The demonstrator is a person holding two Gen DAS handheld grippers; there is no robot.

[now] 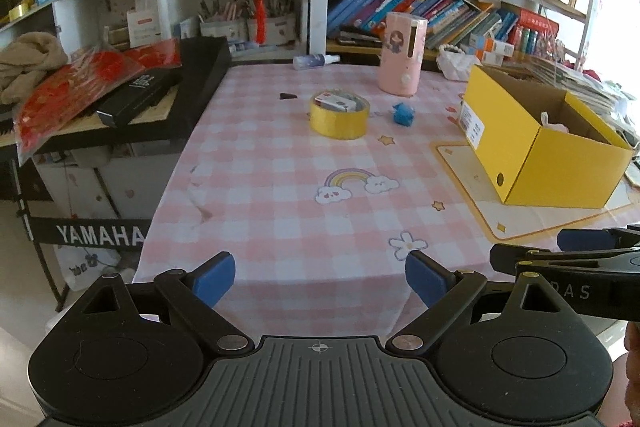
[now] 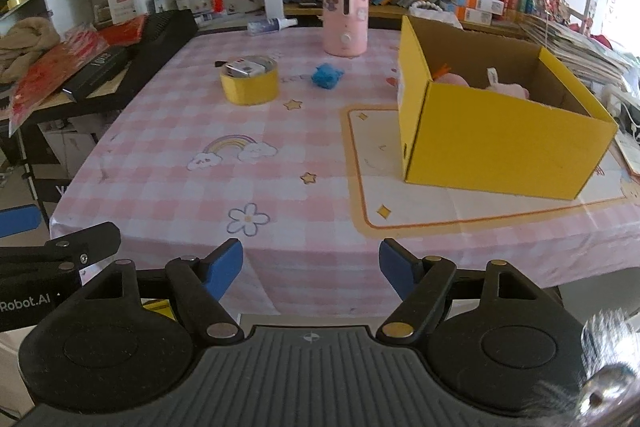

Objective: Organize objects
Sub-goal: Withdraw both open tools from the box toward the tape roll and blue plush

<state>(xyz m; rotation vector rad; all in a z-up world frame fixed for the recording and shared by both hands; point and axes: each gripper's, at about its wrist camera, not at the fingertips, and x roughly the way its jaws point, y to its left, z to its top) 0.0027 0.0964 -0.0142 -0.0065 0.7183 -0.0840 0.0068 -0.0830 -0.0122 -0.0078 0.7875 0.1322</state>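
Observation:
A yellow cardboard box (image 1: 532, 147) (image 2: 492, 143) stands open on the right of the pink checked table (image 1: 280, 187) (image 2: 192, 115), with a pink soft thing (image 2: 508, 87) inside. A yellow tape roll (image 1: 339, 118) (image 2: 249, 83) with a small box resting in it lies mid-table. Beside it sits a small blue object (image 1: 403, 114) (image 2: 326, 76), and behind that a pink cylinder (image 1: 402, 54) (image 2: 345, 13). My left gripper (image 1: 320, 277) hovers open at the table's near edge, holding nothing. My right gripper (image 2: 311, 269) is open and empty too, to the left one's right.
A spray bottle (image 1: 316, 60) (image 2: 272, 25) lies at the table's far edge, a small dark piece (image 1: 289, 95) near the tape. A black keyboard (image 1: 192, 83) piled with red packets (image 1: 76, 91) borders the left. Bookshelves (image 1: 440, 7) fill the back.

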